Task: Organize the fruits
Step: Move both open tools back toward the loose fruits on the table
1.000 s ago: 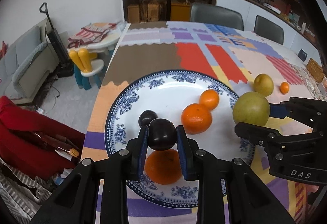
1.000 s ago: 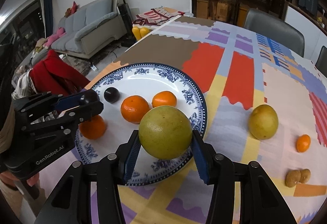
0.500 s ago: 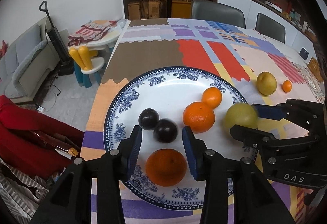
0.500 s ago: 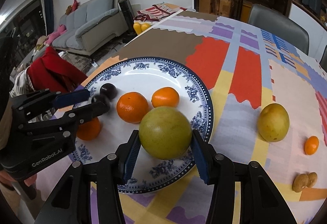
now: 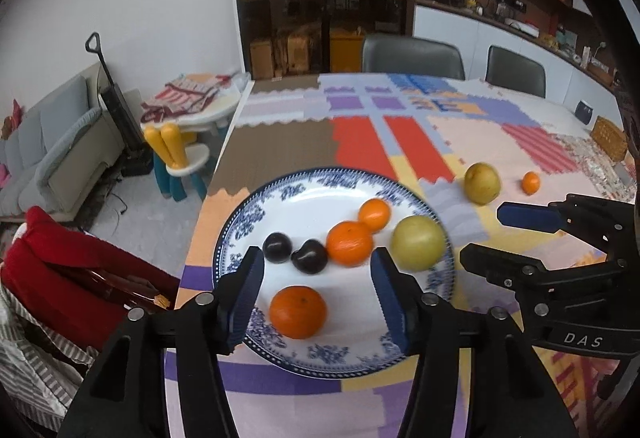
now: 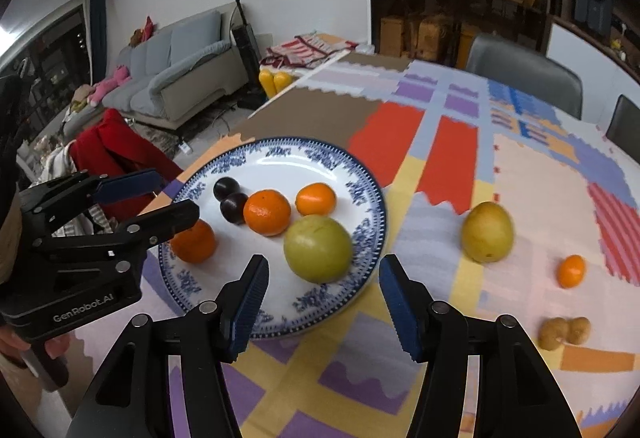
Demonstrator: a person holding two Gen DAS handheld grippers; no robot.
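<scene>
Fruit fills most of the blue-and-white plate [image 5: 236,238], which sits at the near left of the patchwork table cover [image 5: 360,142]. On the plate lie six pieces: two dark plums [image 5: 277,247] touching each other at the left, a large orange [image 5: 349,243] just right of them with a smaller mandarin [image 5: 374,214] pressed against its far side, another orange [image 5: 297,312] alone toward the near rim, and a big green-yellow fruit [image 5: 417,243] resting at the plate's right edge.

The left gripper [image 5: 316,288] hovers above the near part of the plate, its jaws opening — nothing is between its blue pads; the plums and oranges lie free on the plate beyond and below them. The right gripper [image 6: 322,296] hangs over the plate's near right rim with jaws opening too, and the green-yellow fruit [image 6: 318,248] sits just past the pads, untouched by either one.

Off the plate, to the right on the cover, a yellow pear-like fruit [image 6: 487,232] stands near the plate; farther right is a small mandarin [image 6: 571,271], and nearer the camera a pair of small brown lumpy items [image 6: 564,332] touching each other — what they are I cannot tell.

A small woven basket [image 5: 610,138] sits at the table's far right edge; its contents are not visible.
</scene>
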